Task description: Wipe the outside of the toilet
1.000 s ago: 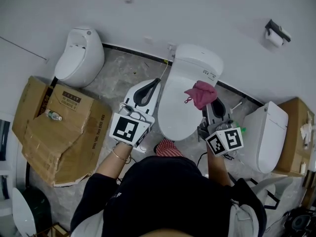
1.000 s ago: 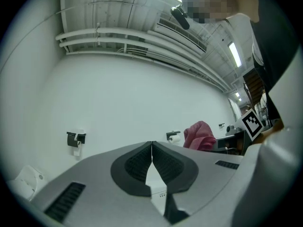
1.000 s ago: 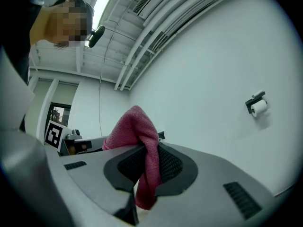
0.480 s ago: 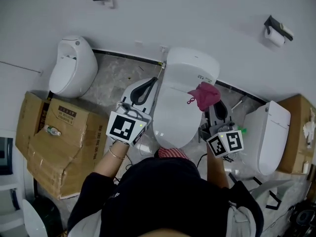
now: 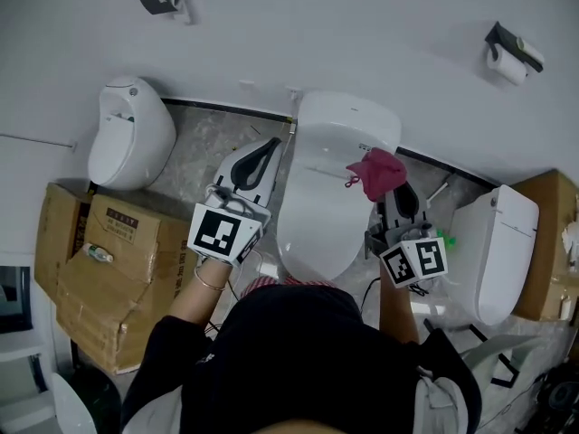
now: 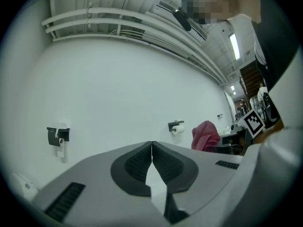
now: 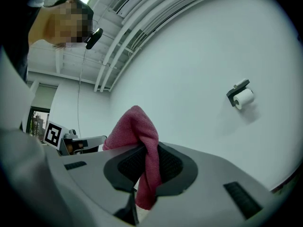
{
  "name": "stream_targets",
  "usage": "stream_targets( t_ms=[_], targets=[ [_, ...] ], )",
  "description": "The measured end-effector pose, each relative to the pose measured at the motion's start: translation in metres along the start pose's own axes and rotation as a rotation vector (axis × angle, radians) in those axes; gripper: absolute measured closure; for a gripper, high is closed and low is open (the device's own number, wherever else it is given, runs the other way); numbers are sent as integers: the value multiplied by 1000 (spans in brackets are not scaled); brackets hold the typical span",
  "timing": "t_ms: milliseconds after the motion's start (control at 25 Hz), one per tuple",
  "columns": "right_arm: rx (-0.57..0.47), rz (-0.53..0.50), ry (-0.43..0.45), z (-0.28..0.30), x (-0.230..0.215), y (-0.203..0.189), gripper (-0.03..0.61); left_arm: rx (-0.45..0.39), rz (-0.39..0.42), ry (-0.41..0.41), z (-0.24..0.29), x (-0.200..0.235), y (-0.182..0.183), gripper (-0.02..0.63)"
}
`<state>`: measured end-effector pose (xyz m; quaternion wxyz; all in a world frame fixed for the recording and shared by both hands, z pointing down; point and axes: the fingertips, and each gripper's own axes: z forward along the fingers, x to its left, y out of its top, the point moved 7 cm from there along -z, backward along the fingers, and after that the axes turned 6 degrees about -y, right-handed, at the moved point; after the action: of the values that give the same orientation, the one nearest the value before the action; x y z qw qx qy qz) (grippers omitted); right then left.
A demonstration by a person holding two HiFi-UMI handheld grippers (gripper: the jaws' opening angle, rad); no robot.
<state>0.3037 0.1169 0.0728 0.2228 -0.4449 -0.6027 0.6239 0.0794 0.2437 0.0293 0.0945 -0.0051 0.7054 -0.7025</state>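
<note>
A white toilet with its lid down stands against the wall in the head view's middle. My right gripper is shut on a pink cloth, held over the lid's right side; whether the cloth touches it I cannot tell. In the right gripper view the pink cloth is pinched between the jaws and points at the white wall. My left gripper is shut and holds nothing, at the toilet's left side over the floor. Its closed tips face the wall in the left gripper view.
A white urinal sits at the left, with flattened cardboard boxes below it. A second white toilet stands at the right beside another box. Toilet-roll holders hang on the wall. The floor is grey stone.
The view has shifted, so the toilet and urinal sit slightly lower left. Both grippers keep about the same places beside the toilet. The right one still holds the cloth.
</note>
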Motion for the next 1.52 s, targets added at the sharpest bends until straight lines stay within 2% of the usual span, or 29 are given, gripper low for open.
stream_targets(
  t_ms=[160, 480, 600, 1040, 1280, 1520],
  targets=[
    [-8, 21, 7, -1, 2, 0, 517, 45, 30, -12, 3, 4, 4, 603],
    [-44, 28, -14, -12, -4, 7, 517, 4, 73, -91, 26, -13, 17, 603],
    [-50, 20, -9, -13, -4, 9, 518, -6, 53, -102, 31, -10, 14, 603],
    [22, -55, -78, 5, -5, -2, 517, -29, 30, -166, 64, 20, -7, 603],
    [47, -62, -110, 37, 3, -14, 518, -26, -6, -216, 91, 54, -28, 603],
    [64, -62, -143, 81, 5, -23, 517, -10, 0, -257, 122, 88, -42, 603]
  ],
)
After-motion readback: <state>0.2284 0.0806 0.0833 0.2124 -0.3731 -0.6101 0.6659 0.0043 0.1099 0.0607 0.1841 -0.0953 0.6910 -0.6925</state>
